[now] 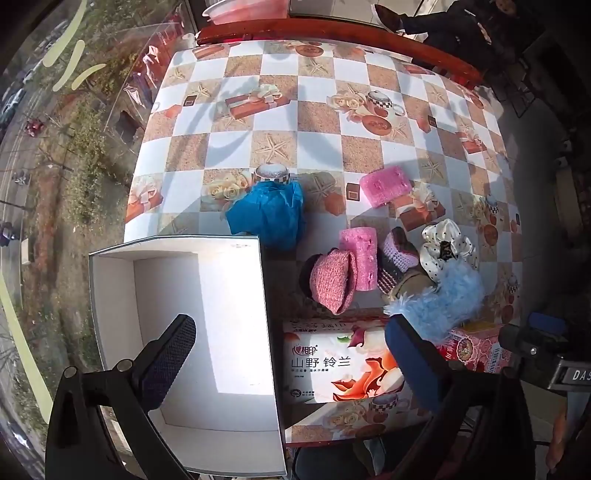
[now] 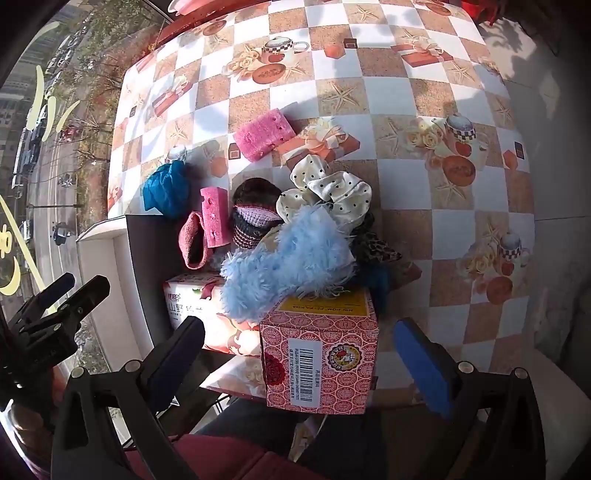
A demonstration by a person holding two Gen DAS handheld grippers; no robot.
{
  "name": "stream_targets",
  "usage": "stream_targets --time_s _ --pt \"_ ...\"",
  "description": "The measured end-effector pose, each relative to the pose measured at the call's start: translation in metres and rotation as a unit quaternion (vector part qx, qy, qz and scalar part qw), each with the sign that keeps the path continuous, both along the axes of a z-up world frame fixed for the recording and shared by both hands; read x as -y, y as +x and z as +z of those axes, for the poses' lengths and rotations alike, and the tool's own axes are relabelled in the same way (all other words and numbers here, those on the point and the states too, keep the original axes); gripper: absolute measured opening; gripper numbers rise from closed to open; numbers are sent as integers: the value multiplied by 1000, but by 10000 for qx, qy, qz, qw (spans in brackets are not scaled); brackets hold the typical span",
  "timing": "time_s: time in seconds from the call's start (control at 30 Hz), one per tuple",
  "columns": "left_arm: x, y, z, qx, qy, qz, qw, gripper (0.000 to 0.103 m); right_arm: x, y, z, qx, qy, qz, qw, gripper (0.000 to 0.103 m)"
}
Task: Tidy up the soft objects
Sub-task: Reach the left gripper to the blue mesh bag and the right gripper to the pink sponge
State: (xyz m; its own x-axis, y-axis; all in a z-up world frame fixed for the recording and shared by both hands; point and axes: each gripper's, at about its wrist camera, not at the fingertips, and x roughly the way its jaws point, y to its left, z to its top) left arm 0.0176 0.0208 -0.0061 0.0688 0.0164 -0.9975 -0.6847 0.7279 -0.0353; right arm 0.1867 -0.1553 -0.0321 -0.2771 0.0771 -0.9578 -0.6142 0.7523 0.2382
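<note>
A pile of soft things lies on the checked table: a fluffy light-blue piece [image 1: 443, 299] [image 2: 284, 258], a white polka-dot scrunchie [image 1: 448, 243] [image 2: 328, 190], two pink sponges [image 1: 384, 184] [image 1: 360, 258] [image 2: 264, 133], a pink knitted hat [image 1: 332, 278] [image 2: 194, 240], a striped knit piece [image 2: 255, 221] and a crumpled blue bag [image 1: 269, 214] [image 2: 166, 188]. An open white box [image 1: 177, 295] stands at the left. My left gripper [image 1: 291, 354] hangs open above the box's right wall and a tissue pack [image 1: 332, 362]. My right gripper [image 2: 299, 350] is open above a red carton [image 2: 317, 354].
The table's left edge meets a window onto a street far below. The far half of the tablecloth [image 1: 295, 110] is printed with cups and starfish. A red rail [image 1: 332, 33] runs along the far edge. A person's dark red trousers [image 2: 221, 458] show under the right gripper.
</note>
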Motion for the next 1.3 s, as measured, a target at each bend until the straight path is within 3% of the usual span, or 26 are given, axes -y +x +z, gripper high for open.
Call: stream_targets --time_s 0.53,0.87,1.07,1.3 --pt "-46 48 -36 -302 -39 -115 9995 102 -21 16 -30 -81 -213 117 9997 103" --pt "-76 72 -77 -614 -242 -148 9977 102 -48 29 -39 455 -279 374 9979 103" --pt "-88 81 -103 -862 -479 -28 9951 102 -76 40 -52 469 -315 568 9968 103" --pt "-117 93 -119 -898 -139 214 9956 102 -119 43 -76 308 -323 925 9947 103"
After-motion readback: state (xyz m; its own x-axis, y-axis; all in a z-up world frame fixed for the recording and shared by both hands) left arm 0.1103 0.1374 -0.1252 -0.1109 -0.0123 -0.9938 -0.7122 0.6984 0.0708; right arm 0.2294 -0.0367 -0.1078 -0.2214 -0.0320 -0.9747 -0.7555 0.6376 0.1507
